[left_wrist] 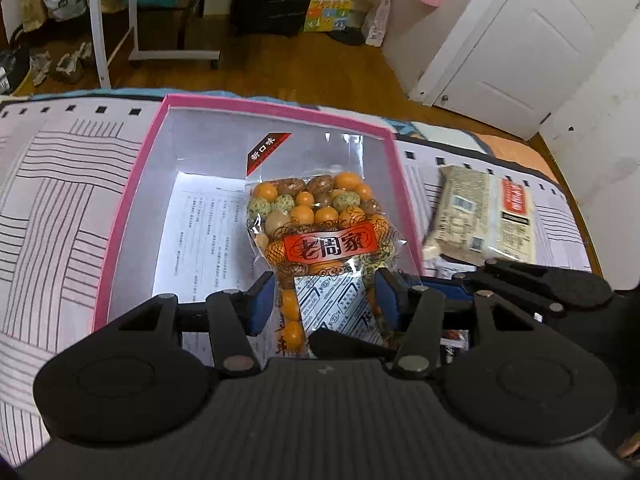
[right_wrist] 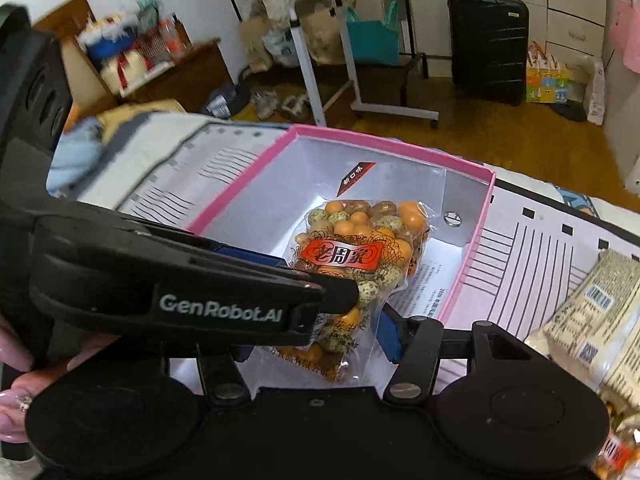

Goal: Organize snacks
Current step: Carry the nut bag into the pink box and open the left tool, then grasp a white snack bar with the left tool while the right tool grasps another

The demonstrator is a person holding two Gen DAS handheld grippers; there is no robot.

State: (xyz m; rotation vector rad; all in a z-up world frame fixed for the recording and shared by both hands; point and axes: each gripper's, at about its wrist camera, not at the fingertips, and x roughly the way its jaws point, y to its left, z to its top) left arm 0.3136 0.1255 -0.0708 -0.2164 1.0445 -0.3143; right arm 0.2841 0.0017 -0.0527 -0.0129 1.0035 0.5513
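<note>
A clear bag of orange, brown and green coated nuts (left_wrist: pixel 320 224) with a red label lies in a pink box (left_wrist: pixel 128 208) with a white inside. My left gripper (left_wrist: pixel 324 300) has its blue pads on both sides of the bag's near end, about bag-width apart. In the right wrist view the same bag (right_wrist: pixel 356 248) sits in the pink box (right_wrist: pixel 472 264). My right gripper (right_wrist: pixel 320 332) also straddles the bag's near end, and the left gripper's black body crosses in front of it. A beige snack pack (left_wrist: pixel 480 216) lies right of the box.
The box sits on a bed cover with black line patterns (left_wrist: pixel 60 200). A printed sheet (left_wrist: pixel 208 240) lies on the box floor. The beige pack also shows in the right wrist view (right_wrist: pixel 592 320). Beyond are wooden floor, a rolling table (right_wrist: pixel 360 40), a black suitcase (right_wrist: pixel 488 44) and a white door (left_wrist: pixel 520 40).
</note>
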